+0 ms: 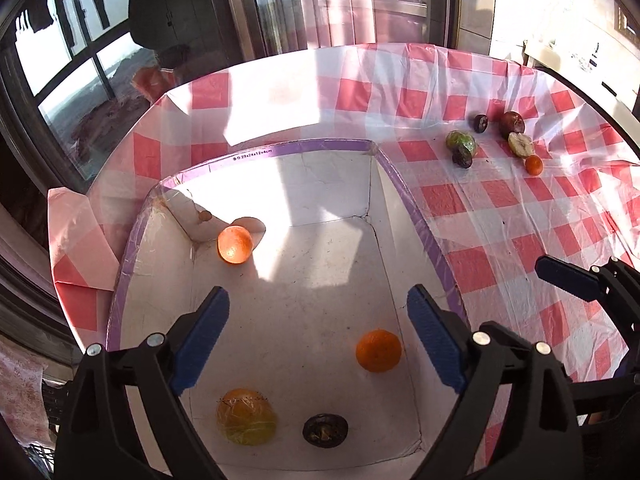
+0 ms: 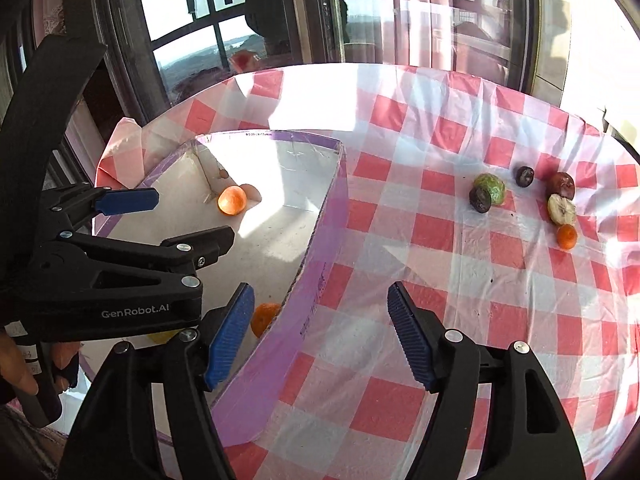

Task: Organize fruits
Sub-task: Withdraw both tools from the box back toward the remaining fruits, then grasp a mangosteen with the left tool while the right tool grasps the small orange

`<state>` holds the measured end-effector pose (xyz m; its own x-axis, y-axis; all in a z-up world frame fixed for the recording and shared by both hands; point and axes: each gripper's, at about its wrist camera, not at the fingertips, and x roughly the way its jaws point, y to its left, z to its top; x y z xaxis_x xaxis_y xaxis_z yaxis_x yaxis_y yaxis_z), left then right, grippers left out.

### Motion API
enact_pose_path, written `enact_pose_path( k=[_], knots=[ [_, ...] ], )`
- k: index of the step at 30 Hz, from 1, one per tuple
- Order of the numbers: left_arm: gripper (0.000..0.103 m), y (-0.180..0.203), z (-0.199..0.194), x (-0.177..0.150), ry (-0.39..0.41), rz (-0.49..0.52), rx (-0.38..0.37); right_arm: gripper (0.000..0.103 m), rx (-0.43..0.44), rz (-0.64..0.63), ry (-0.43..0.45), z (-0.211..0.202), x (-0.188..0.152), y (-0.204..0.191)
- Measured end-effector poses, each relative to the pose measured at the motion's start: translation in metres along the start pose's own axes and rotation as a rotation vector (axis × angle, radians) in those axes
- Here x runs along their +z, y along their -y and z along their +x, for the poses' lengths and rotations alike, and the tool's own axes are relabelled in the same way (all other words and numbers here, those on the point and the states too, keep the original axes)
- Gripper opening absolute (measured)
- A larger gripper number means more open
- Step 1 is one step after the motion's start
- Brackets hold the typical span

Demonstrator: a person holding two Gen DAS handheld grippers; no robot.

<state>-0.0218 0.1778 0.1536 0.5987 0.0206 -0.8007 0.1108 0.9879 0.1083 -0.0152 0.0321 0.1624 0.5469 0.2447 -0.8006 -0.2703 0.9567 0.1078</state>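
A white box with a purple rim (image 1: 404, 192) (image 2: 320, 224) sits on the checked table. It holds an orange (image 1: 235, 244) (image 2: 232, 200) in the far corner, a second orange (image 1: 378, 350) (image 2: 264, 317), a yellow-orange fruit (image 1: 246, 416) and a dark fruit (image 1: 325, 430). My left gripper (image 1: 318, 336) (image 2: 168, 216) is open and empty above the box. My right gripper (image 2: 320, 336) is open and empty over the cloth beside the box's right wall; one of its fingers (image 1: 568, 278) shows in the left wrist view. Several fruits lie at the far right: a green one (image 1: 461, 142) (image 2: 490, 188), dark ones (image 1: 481, 123) (image 2: 524, 176), a red one (image 1: 512, 122) (image 2: 561, 185), a cut half (image 1: 521, 145) (image 2: 561, 209) and a small orange (image 1: 533, 165) (image 2: 567, 237).
The red and white checked cloth (image 1: 500, 240) (image 2: 460, 300) covers the round table. Dark window frames (image 1: 80, 80) stand behind the table's far edge. A white counter (image 1: 580, 60) is at the far right.
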Motion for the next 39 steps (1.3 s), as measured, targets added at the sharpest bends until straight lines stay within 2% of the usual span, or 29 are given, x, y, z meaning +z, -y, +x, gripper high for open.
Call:
enact_pose_path(
  k=[5,11,17,23,28,32,39],
  knots=[
    [0.101,0.044,-0.008,0.015,0.063,0.028,-0.046,0.069,-0.062,0.107,-0.034,-0.001,-0.009,0.057],
    [0.101,0.122,0.002,0.02,0.037,0.174,-0.04,0.073,-0.12,0.186,-0.097,-0.003,-0.03,0.119],
    [0.101,0.177,0.026,0.021,-0.026,0.198,-0.08,0.074,-0.161,0.21,-0.162,-0.001,-0.049,0.172],
    [0.101,0.204,0.076,0.021,-0.176,0.12,-0.08,0.074,-0.206,0.246,-0.215,0.02,-0.058,0.231],
    [0.101,0.211,0.126,0.031,-0.267,0.014,-0.038,0.074,-0.22,0.218,-0.218,0.053,-0.046,0.269],
    [0.101,0.213,0.161,0.049,-0.284,-0.06,0.0,0.073,-0.229,0.182,-0.189,0.083,-0.026,0.293],
    [0.1,0.214,0.207,0.087,-0.245,-0.122,0.028,0.073,-0.261,0.184,-0.121,0.126,0.012,0.334]
  ],
)
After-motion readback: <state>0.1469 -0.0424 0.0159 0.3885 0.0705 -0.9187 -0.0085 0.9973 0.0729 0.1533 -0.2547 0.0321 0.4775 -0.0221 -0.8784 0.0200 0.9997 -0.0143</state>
